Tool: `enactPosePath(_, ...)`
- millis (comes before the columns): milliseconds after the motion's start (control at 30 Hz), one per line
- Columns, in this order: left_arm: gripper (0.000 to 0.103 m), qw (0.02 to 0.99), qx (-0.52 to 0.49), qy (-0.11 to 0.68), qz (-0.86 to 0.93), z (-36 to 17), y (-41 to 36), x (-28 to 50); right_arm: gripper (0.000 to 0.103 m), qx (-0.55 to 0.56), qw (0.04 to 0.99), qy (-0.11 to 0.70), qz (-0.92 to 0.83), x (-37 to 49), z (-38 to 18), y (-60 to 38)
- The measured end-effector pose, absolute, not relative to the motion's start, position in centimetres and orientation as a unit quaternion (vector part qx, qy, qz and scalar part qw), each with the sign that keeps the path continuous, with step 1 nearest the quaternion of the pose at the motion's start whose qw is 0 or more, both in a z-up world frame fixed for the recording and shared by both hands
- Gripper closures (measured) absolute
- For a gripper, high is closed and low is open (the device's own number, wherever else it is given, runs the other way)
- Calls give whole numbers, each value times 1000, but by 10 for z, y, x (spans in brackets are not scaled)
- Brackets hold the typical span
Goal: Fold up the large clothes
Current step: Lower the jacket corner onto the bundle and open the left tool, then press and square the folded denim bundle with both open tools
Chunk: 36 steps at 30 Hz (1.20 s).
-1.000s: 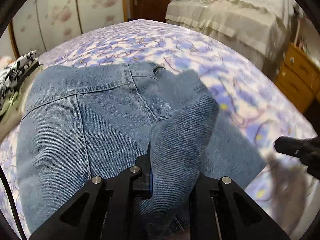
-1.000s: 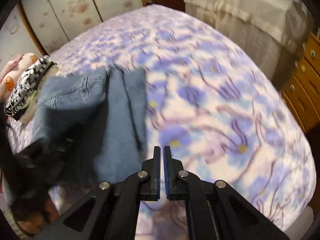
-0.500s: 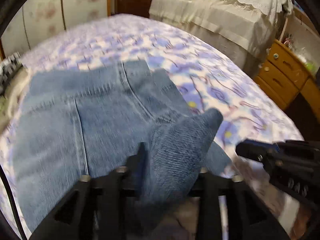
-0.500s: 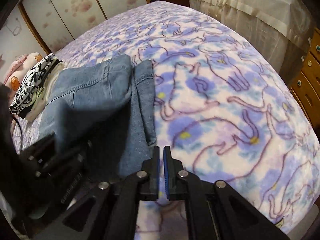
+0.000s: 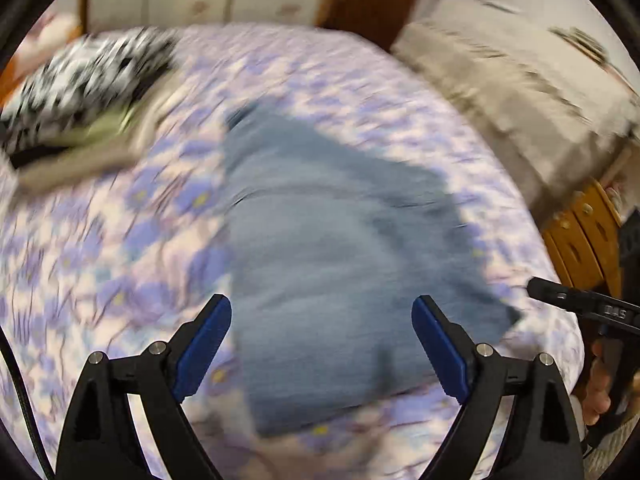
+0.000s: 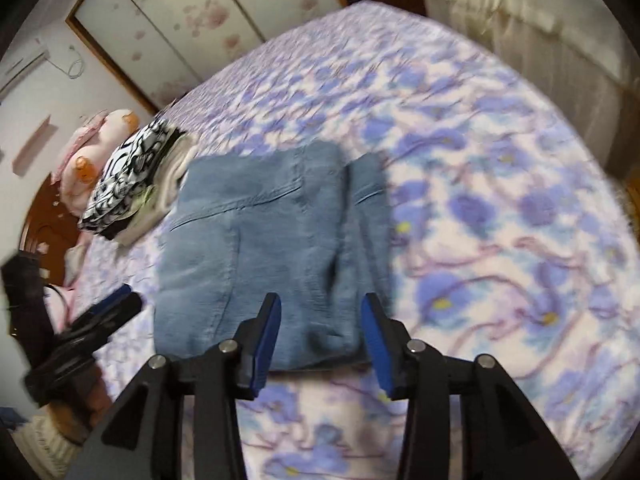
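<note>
A bed (image 6: 500,128) with a purple-and-white flowered cover fills the room's middle. Far behind stand pale floral sliding doors (image 6: 192,12) framed in wood; to the right, a beige draped piece (image 5: 520,80) and wooden drawers (image 5: 580,240).

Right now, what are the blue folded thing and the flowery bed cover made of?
The folded garment looks like denim: faded blue cloth with stitched seams, matte. The bed cover seems soft, maybe fleece or plush, with a fuzzy purple-and-white print; blur leaves that uncertain. Both the left gripper and the right gripper hang open.
</note>
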<state>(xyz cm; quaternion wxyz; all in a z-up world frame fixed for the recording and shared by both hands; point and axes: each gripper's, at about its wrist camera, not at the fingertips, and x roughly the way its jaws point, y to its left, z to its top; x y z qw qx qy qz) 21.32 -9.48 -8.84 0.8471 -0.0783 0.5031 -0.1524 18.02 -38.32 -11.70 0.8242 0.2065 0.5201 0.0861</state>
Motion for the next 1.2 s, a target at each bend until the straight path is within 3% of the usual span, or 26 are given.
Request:
enactPosePath(300,12,817,-106,548,-146,-135,-77,234,61,262,760,582,126,230,-176,-370)
enactPosePath(333,14,816,-113,546,-150,-136,-78,236,65,261,758,585,124,234,-182,-367)
enactPosePath(400,23,819,-113,541,-155,-139,-82,240,93,244,767,583,112,237,-185,-363)
enactPosePath(433,31,818,-112,540,-161,-139,-85,242,93,241,774,576,109,234,-181,-364)
enactPosePath(567,35,825,-107,529,-166,-130,-94,238,94,200,834,505,97,204,-132,-370)
enactPosePath(667,36,838,-71,515,-166,-132,-107,232,94,187,834,513,82,201,-142,-378)
enactPosePath(767,36,845,-37,511,-151,-139,-115,231,92,194,795,569,74,210,-177,-378)
enactPosePath(867,36,837,-41,521,-160,-133,-111,234,87,189,807,556,63,211,-159,-382)
enactPosePath(1000,30,828,-47,529,-181,-123,-106,244,56,187,836,513,55,219,-131,-393)
enactPosePath(1200,28,828,-111,529,-152,-126,-92,293,54,197,828,524,32,276,-152,-398)
